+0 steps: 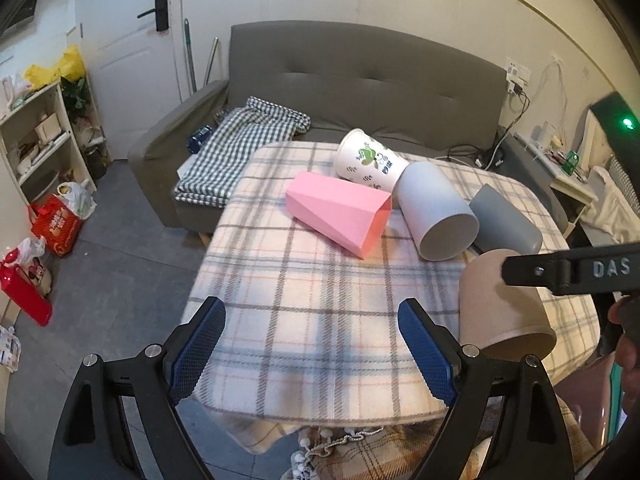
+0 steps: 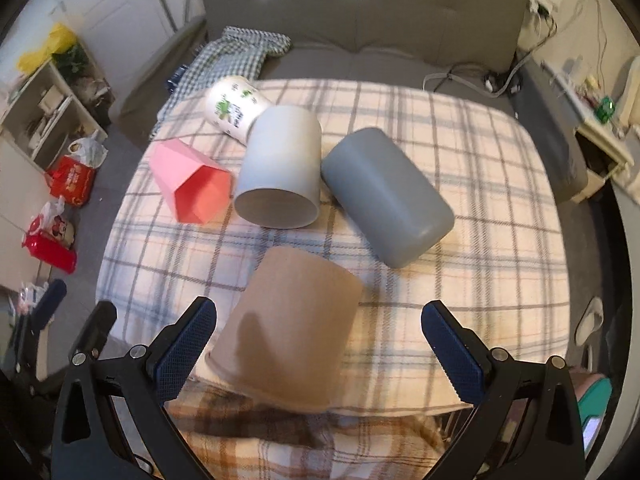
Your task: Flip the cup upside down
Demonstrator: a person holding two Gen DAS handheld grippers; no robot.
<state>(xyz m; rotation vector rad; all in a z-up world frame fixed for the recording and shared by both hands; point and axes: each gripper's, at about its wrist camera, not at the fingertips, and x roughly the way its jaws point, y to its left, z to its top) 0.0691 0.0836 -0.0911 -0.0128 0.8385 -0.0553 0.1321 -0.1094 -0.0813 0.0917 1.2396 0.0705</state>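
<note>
Lying tipped near the table's [image 2: 460, 152] front edge, the brown cup [image 2: 288, 328] shows no contents, its rim toward the edge.

Both grippers gape with nothing gripped: the right gripper [image 2: 320, 356] flanks the brown cup, the left gripper [image 1: 316, 356] hangs over bare cloth. Farther back lie a pink cup [image 2: 192, 184], white cup [image 2: 280, 164] and grey cup [image 2: 384, 192], the first two visibly empty; a printed cup [image 2: 234, 106] is nearest the far-left corner.

Plaid blanket [image 1: 304, 300] over table, grey sofa [image 1: 360, 76], folded checked cloth [image 1: 236, 148], white door [image 1: 128, 52], cluttered shelf [image 1: 40, 136]
</note>
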